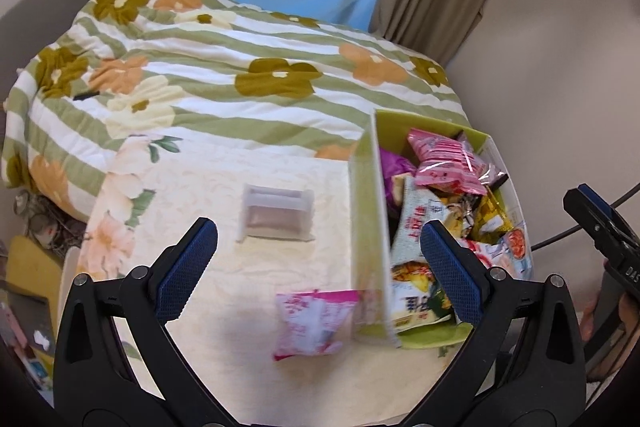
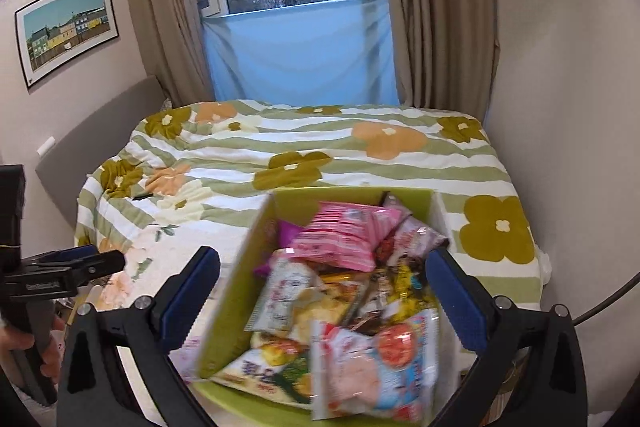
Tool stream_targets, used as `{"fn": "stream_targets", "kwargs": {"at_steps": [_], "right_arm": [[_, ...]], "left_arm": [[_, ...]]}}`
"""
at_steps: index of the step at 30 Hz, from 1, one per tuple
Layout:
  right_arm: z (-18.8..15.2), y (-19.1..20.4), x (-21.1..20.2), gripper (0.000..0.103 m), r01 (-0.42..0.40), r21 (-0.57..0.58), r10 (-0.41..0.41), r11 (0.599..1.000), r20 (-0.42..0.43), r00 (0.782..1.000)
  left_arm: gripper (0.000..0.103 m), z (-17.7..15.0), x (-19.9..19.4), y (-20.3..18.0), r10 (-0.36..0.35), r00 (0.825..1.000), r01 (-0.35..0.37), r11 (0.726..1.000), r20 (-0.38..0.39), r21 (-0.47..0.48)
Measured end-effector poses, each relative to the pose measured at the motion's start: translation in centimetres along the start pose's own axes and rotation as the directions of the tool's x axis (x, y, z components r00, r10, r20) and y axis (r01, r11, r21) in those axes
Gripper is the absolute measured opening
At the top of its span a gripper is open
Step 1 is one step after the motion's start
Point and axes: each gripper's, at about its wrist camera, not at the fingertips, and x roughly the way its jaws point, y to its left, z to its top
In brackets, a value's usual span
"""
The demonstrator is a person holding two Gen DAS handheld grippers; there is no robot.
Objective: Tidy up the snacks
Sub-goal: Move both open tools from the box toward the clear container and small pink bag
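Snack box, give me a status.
Both tongs open, empty. Snack box packed full. Pink packet and clear packet outside. Nothing blocking.

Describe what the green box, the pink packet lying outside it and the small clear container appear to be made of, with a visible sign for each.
Green box: probably cardboard or thin board, matte lime, with flat straight walls and crisp edges. Pink packet: likely plastic film, slightly glossy, puffed with a crimped end. Small clear container: seemingly translucent plastic, as its dark contents show through hazily; blur leaves this uncertain.

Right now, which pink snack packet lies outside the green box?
The pink packet flat on the cream cloth, left of the box; the other pink packet sits inside.
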Motion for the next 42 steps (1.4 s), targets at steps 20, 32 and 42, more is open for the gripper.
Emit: {"fn": "stream_targets", "kwargs": {"at_steps": [20,32,42], "right_arm": [[-5.0,17.1,2.0,0.103,0.148,0.076,-0.137,0.986,-0.134,0.981],[-11.7,20.0,4.9,0.103,0.333,0.232,-0.270,0.914,-0.265,0.926],[-16.8,18.2,10.0,0.103,0.393,0.303,-0.290,0.868,-0.333,0.897]], "left_arm": [[0.101,1.5,1.0,11.2,-0.161,0.974,0.197,0.950,-0.161,0.244],[0.101,2.0,10.6,7.3,-0.136,0.940,0.310,0.725,-0.313,0.615],[0.101,0.3,20.8,3.9,-0.067,0.907,0.380,0.556,-0.416,0.740]]}}
